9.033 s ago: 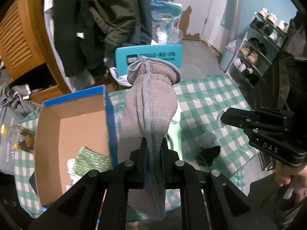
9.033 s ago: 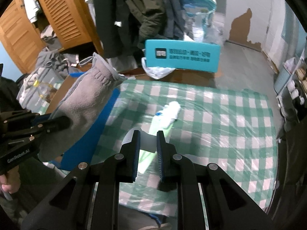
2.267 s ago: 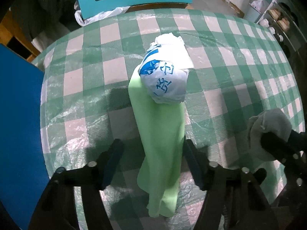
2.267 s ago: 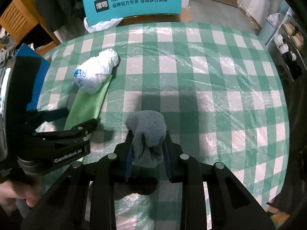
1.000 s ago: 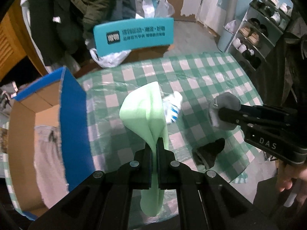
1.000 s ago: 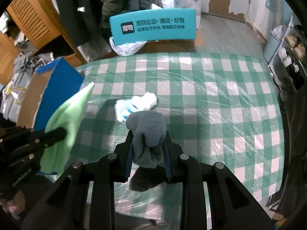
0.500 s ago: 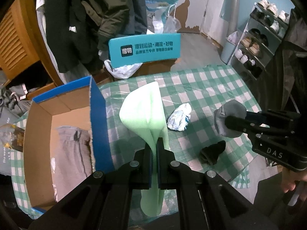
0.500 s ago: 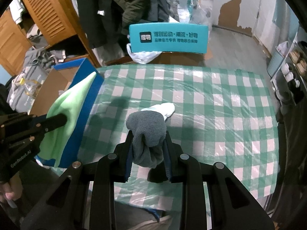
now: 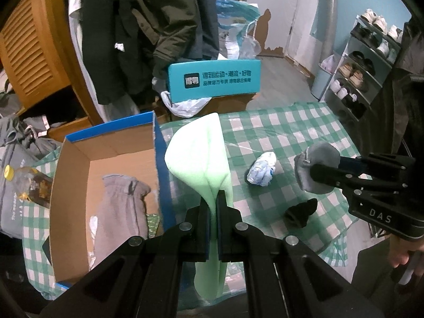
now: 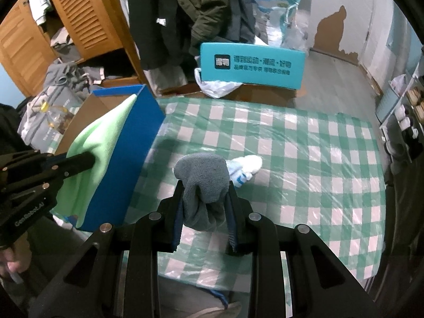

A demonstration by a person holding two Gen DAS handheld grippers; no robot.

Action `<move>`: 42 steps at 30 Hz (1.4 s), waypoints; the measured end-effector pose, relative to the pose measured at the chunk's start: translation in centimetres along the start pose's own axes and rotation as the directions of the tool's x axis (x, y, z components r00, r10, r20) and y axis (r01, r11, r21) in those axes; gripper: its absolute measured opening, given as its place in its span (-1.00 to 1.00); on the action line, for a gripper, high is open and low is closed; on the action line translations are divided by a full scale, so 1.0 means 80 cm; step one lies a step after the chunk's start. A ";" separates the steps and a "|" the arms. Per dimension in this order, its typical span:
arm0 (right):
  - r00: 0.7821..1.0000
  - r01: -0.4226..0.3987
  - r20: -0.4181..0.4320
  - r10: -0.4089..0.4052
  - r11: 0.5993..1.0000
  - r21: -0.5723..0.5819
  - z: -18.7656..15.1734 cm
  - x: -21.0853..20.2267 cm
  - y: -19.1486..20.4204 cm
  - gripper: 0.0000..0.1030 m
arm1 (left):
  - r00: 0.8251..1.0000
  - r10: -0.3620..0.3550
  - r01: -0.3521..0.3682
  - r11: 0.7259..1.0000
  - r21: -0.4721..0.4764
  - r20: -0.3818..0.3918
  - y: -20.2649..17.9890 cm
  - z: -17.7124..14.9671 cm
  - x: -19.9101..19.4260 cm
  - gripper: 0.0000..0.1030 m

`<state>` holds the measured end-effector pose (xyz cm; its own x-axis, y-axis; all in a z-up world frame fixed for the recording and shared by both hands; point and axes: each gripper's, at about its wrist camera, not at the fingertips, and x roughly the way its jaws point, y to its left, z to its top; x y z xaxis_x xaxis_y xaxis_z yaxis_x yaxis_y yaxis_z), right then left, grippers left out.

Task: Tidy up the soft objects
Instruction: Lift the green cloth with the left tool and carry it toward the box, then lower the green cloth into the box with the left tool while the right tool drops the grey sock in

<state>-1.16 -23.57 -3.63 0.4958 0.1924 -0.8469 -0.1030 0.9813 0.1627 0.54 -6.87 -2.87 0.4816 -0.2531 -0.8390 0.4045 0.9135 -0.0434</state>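
While both grippers hang above the green-checked tablecloth [image 10: 304,137], each one carries a soft item. Clamped tight, the left gripper [image 9: 214,206] pinches a pale green cloth [image 9: 198,153], which rises in a fold toward 12 o'clock in the left wrist view and hangs limp below the jaws. At 9 o'clock from that cloth stands an open cardboard box [image 9: 76,185] with blue outer walls; a grey garment [image 9: 119,212] lies inside it. Narrowly parted, the right gripper [image 10: 204,212] squeezes a bunched grey sock [image 10: 204,180] between its pads. On the tablecloth, at 2 o'clock just past the sock in the right wrist view, lies a white bundle with blue print [image 10: 245,169]. In the left wrist view a black sock [image 9: 302,212] lies on the cloth at 5 o'clock from that bundle, near the table's edge.
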 end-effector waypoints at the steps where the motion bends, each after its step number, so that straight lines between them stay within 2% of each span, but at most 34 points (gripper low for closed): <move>1: 1.000 -0.003 0.001 0.003 1.000 -0.004 0.001 0.000 0.003 -0.50 | 1.000 0.002 -0.002 1.000 -0.002 0.002 0.002 0.000 -0.002 -0.93; 18: 0.998 -0.056 0.002 0.057 0.993 -0.105 0.027 0.012 0.081 -0.50 | 0.998 0.043 -0.040 0.997 -0.069 0.047 0.057 -0.012 -0.033 -0.93; 31: 0.994 -0.110 -0.024 0.107 0.975 -0.193 0.044 0.034 0.155 -0.50 | 0.996 0.083 -0.076 0.983 -0.165 0.035 0.126 -0.036 -0.038 -0.93; 42: 0.989 -0.146 -0.066 0.134 0.958 -0.248 0.049 0.061 0.207 -0.50 | 0.995 0.099 -0.099 0.970 -0.221 -0.011 0.164 -0.049 -0.021 -0.93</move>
<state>2.96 -6.40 -3.06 0.4197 0.3209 -0.8490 -0.3849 0.9101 0.1537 1.94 6.79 -4.15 0.5106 -0.1579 -0.8452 0.1725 0.9818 -0.0792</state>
